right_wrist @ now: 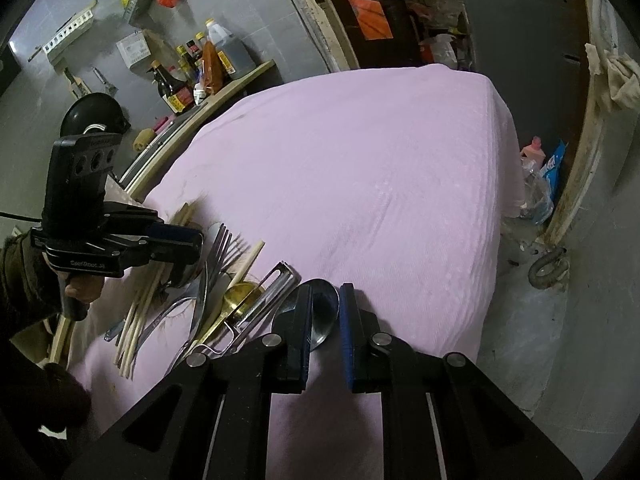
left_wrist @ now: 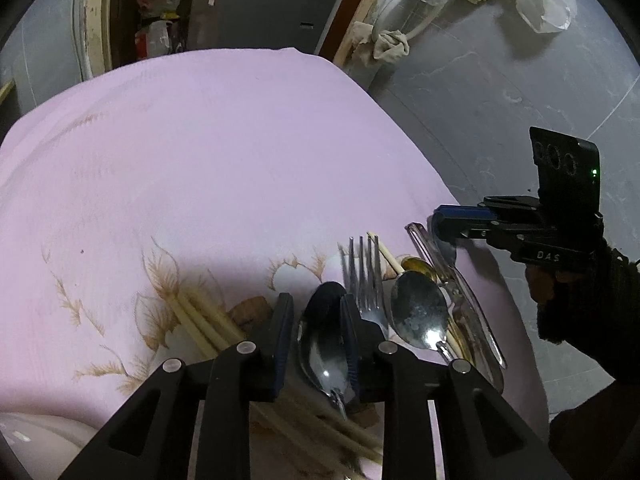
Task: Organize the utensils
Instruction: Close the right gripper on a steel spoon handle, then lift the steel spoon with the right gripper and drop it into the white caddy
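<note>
On the pink cloth (left_wrist: 240, 160) near its front edge lies a heap of cutlery. My left gripper (left_wrist: 316, 308) straddles the bowl of a steel spoon (left_wrist: 322, 344); a gap shows beside its left pad, so nothing is gripped. Right of it lie a fork (left_wrist: 366, 280), a second steel spoon (left_wrist: 418, 312), a gold spoon (left_wrist: 416, 266) and a metal peeler (right_wrist: 272, 284). Pale chopsticks (left_wrist: 200, 316) lie to the left under the fingers. My right gripper (right_wrist: 325, 308) is shut on the bowl of another spoon (right_wrist: 326, 320) at the heap's right end.
The cloth-covered table drops off to a grey tiled floor (left_wrist: 500, 92) on the right. Sauce bottles (right_wrist: 200, 68) stand on a low shelf at the far left. A rag-wrapped post (left_wrist: 388, 44) and bags of clutter (right_wrist: 540, 184) lie beyond the table. A person's dark sleeve (left_wrist: 580, 300) holds the right gripper.
</note>
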`<control>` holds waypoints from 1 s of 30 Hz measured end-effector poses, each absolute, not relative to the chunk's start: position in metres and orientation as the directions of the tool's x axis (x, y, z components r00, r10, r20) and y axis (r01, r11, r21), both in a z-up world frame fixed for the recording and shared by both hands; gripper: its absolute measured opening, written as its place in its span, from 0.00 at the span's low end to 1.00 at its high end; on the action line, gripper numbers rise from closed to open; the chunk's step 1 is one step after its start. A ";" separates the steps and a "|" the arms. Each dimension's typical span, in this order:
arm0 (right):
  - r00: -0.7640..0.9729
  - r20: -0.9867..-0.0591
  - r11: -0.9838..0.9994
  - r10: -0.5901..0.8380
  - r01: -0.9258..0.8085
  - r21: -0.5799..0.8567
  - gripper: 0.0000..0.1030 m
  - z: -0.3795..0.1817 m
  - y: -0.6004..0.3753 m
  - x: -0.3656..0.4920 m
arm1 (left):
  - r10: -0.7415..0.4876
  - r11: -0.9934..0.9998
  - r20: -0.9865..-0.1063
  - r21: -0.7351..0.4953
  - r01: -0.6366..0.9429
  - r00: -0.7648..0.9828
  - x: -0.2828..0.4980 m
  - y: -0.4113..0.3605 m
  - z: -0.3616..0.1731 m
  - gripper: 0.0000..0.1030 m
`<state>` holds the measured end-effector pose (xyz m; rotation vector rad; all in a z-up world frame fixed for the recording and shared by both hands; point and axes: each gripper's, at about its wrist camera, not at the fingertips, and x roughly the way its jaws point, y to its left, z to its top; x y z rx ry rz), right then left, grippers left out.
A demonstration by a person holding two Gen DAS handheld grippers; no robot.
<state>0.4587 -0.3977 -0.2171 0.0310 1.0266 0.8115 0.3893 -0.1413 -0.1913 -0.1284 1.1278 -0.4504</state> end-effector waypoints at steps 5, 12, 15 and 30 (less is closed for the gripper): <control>0.261 -0.768 0.733 0.585 -0.576 0.363 0.10 -0.213 -0.391 0.457 | -0.383 0.919 -0.850 -0.311 0.241 0.363 0.382 -0.142 -0.191 0.11; 0.280 -0.766 0.744 0.579 -0.565 0.356 0.02 -0.202 -0.380 0.435 | -0.347 0.937 -0.843 -0.294 0.187 0.412 0.367 -0.143 -0.171 0.03; 0.339 -0.771 0.771 0.539 -0.567 0.290 0.02 -0.192 -0.373 0.417 | -0.307 0.951 -0.845 -0.254 0.175 0.437 0.358 -0.144 -0.161 0.02; 0.701 -0.641 0.920 0.313 -0.392 0.021 0.02 -0.106 -0.359 0.351 | -0.098 0.994 -0.699 -0.102 0.036 0.708 0.297 -0.127 -0.093 0.02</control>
